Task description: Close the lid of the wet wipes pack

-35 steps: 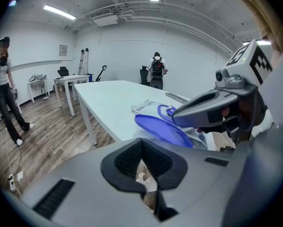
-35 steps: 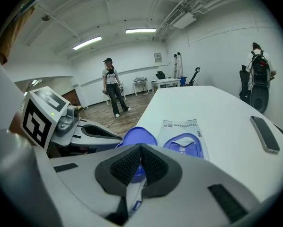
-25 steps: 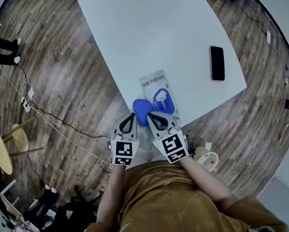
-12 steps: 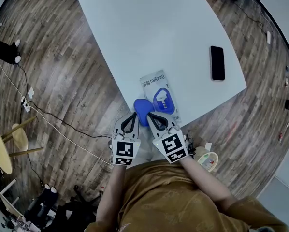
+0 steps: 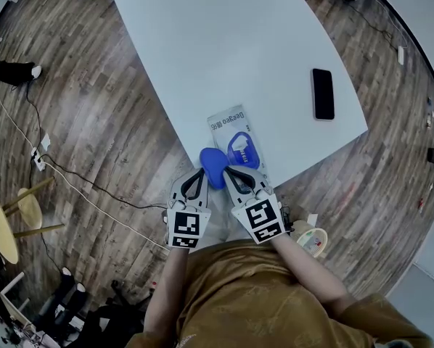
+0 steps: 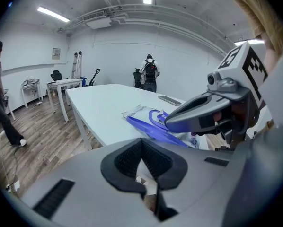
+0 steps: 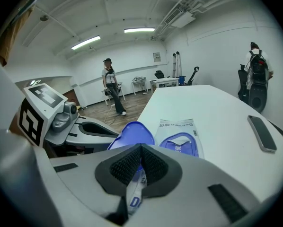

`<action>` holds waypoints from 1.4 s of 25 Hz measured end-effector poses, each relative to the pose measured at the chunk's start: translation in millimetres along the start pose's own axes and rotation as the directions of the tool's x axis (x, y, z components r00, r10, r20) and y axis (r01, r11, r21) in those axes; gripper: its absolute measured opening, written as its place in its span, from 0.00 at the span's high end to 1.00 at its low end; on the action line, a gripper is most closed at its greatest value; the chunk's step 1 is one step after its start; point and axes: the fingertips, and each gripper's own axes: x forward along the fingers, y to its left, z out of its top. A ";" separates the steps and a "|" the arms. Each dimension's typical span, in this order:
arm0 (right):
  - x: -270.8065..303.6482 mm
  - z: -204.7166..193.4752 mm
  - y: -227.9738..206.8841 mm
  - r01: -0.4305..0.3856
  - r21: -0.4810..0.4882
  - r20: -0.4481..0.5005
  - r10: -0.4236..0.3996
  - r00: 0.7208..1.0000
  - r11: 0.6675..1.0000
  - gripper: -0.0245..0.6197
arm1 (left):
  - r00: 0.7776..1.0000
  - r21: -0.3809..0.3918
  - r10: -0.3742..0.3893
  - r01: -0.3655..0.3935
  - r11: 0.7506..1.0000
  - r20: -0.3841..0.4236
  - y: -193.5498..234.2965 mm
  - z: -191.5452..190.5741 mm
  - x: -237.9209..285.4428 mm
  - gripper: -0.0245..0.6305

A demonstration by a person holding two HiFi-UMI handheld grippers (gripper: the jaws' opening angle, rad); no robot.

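The wet wipes pack point(image 5: 234, 138) lies at the near edge of the white table point(image 5: 224, 49). Its blue lid point(image 5: 212, 167) is flipped open to the left, past the table edge. The blue-rimmed opening point(image 7: 179, 144) is uncovered. My right gripper point(image 5: 230, 171) is at the pack's near end with its jaws shut, and a strip of the wrapper point(image 7: 132, 193) shows between them. My left gripper point(image 5: 197, 172) is shut on nothing, just left of the lid and below table level. In the right gripper view the lid point(image 7: 132, 132) stands right past my jaw tips.
A black phone point(image 5: 322, 93) lies at the table's right side. Cables point(image 5: 72, 180) run over the wooden floor on the left, beside a yellow stool point(image 5: 6, 216). People stand farther off in the room point(image 7: 110, 86). A roll of tape point(image 5: 311, 239) lies on the floor at the right.
Both grippers and the pack stay almost where they were. The feet at the far left edge have moved across the floor.
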 end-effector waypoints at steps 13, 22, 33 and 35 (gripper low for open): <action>-25.7 6.4 -45.9 0.121 0.033 0.034 -0.122 0.992 0.992 0.95 | 1.000 0.052 -0.020 0.019 0.998 0.021 -12.5 17.5 3.3 0.95; -44.6 9.3 -66.2 0.171 0.045 0.061 -0.173 0.983 0.984 0.95 | 0.999 0.082 -0.020 0.017 0.996 0.042 -21.7 32.2 7.6 0.95; -64.8 9.9 -94.5 0.216 0.074 0.089 -0.222 0.971 0.974 0.95 | 0.997 0.111 -0.042 0.035 0.993 0.059 -38.4 51.9 23.1 0.95; -67.1 9.8 -97.8 0.218 0.075 0.092 -0.225 0.970 0.973 0.95 | 0.997 0.112 -0.044 0.037 0.993 0.060 -40.8 54.4 25.7 0.95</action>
